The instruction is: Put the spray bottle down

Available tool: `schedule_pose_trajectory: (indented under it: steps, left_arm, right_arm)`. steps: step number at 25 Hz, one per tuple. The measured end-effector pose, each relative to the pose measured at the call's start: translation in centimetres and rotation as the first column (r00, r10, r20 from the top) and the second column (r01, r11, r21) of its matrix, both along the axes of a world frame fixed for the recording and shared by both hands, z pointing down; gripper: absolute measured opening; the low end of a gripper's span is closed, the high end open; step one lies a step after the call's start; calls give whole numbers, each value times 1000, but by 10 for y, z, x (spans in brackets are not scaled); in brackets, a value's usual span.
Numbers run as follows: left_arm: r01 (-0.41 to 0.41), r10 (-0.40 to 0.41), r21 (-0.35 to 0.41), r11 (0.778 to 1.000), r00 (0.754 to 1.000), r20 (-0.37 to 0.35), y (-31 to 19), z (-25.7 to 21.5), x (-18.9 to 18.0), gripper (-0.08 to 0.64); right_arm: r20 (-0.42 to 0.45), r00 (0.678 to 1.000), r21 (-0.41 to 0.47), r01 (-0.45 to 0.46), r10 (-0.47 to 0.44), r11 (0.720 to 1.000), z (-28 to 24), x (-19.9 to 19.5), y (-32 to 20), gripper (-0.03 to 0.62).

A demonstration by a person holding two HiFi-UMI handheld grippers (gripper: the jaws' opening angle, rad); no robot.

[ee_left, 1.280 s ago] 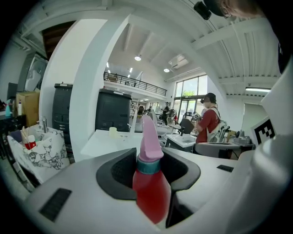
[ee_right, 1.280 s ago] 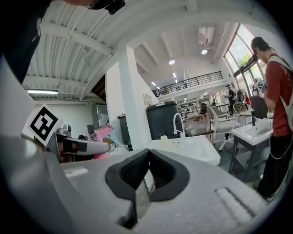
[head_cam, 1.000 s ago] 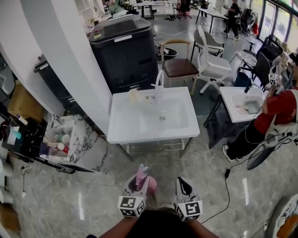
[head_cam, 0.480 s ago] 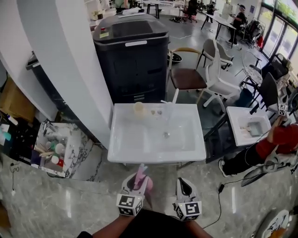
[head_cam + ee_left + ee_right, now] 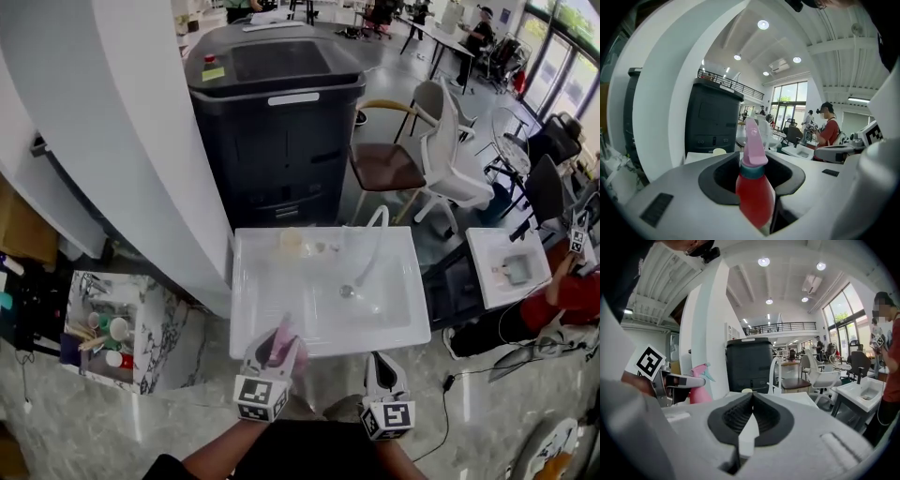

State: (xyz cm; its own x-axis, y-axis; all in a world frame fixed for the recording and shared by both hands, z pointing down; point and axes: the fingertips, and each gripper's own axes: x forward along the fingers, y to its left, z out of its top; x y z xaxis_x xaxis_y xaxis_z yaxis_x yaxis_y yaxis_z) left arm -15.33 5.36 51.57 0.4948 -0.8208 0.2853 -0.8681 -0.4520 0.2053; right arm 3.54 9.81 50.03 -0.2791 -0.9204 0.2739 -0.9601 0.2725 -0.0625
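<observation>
**Item: spray bottle [image 5: 753,199].** Red rounded body, teal collar, pink trigger head. It stands upright.

**Location.** We find it held off the ground in the left gripper [image 5: 273,356]. In the head view it sits at the near edge of a white sink [image 5: 412,323], not yet set down on anything.

**Left gripper.** Pinching the bottle's red body, pads on either side below the collar, with the trigger head standing clear above them.

**Right gripper [image 5: 751,420].** Jaws pressed together with nothing between them. It is carried beside the left one, apart from the bottle.

**Handling, as we judge it.**
- Weight: thin plastic, probably light. We cannot tell how full it is.
- Surface: smooth and curved, so it may slip or twist in the pads.
- Stiffness: the walls likely give under a hard squeeze.
- Balance: the trigger head makes it top-heavy, so a flat base landing matters.

**Best hold.** Around the body just under the collar, where the gripper has it now, and away from the trigger.

**Surroundings.** A black bin [image 5: 277,122] stands behind the sink, with chairs [image 5: 412,159] to one side.
</observation>
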Motion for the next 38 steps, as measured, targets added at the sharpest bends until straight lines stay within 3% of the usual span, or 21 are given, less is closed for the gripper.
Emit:
schedule_pose_trajectory:
  steps: [13, 22, 29, 38]
  left_arm:
    - [10, -10, 0, 1000, 1000, 16, -85, 10, 7, 166]
    - [4, -3, -22, 1000, 998, 58, -155, 25, 48, 166]
    - [38, -37, -78, 996, 999, 25, -216, 50, 71, 166]
    - [62, -59, -35, 997, 995, 81, -284, 78, 95, 166]
  right_arm:
    - [37, 999, 29, 3, -4, 1000, -1, 7, -96, -2]
    - [48, 999, 33, 13, -15, 999, 0, 49, -175, -2]
    - [54, 998, -12, -12, 13, 1000, 23, 85, -222, -2]
    - [24, 998, 7, -54, 54, 999, 29, 122, -276, -2]
